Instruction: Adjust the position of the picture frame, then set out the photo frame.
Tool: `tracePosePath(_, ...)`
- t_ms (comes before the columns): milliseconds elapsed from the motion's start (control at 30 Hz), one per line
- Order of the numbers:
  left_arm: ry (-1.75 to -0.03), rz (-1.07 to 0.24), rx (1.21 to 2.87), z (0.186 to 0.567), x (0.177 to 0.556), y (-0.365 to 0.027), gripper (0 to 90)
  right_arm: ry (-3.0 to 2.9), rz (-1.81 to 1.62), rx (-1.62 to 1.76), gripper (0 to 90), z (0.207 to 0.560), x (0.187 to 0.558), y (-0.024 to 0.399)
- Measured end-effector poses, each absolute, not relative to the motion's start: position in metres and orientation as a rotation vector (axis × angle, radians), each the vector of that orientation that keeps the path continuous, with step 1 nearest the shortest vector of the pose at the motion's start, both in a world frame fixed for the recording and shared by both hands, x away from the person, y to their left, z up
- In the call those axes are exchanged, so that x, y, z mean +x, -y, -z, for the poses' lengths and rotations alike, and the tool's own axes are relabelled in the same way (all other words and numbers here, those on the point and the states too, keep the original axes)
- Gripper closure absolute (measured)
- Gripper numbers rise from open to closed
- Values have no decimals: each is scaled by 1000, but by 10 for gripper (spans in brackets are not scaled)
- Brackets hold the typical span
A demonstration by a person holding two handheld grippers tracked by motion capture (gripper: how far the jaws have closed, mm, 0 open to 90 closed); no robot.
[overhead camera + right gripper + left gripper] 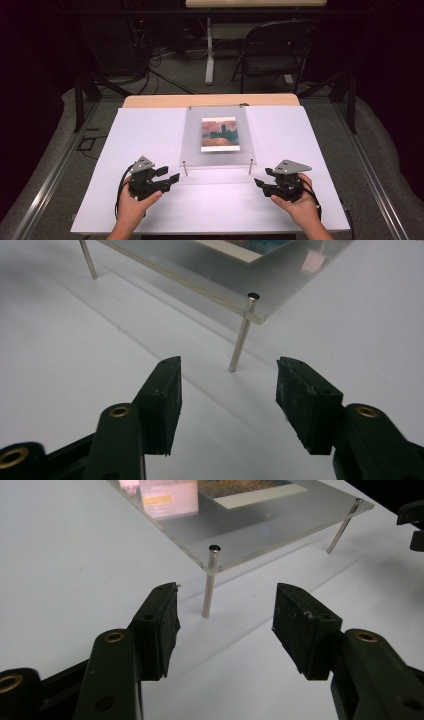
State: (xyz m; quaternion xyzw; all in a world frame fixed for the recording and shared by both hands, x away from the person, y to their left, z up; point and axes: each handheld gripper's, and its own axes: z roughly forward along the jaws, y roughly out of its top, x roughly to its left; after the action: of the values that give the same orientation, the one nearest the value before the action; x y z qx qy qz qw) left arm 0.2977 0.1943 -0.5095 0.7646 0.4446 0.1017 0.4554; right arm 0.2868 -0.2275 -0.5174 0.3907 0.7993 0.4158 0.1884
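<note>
A clear acrylic plate stands on thin metal legs in the middle of the white board. A small painting print in orange and blue lies under or in it. My left gripper hovers open just off the plate's near left leg, aimed at it. In the left gripper view that leg rises beyond the gap between the black pads. My right gripper is open beside the near right leg. The right gripper view shows this leg ahead of its open jaws, nothing between them.
A white board covers the wooden table. Behind the table stand a black folding chair and a white table leg, with cables on the floor. Metal rails run along both sides.
</note>
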Motion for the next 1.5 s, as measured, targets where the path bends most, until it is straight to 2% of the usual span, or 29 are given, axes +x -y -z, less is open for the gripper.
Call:
tracePosePath(367, -1153, -292, 1860, 495, 310, -201, 419, -2201, -1189, 1174, 449, 510, 292, 243)
tracePosePath(633, -1182, -267, 1852, 485, 329, -201, 432, -2198, -1183, 1204, 449, 506, 302, 246)
tracePosePath(1033, -1222, -231, 1856, 471, 373, -203, 473, -2260, -1136, 1292, 431, 494, 341, 248)
tracePosePath(1500, -1294, -233, 1865, 446, 420, -191, 457, -2265, -1071, 1338, 454, 466, 394, 237)
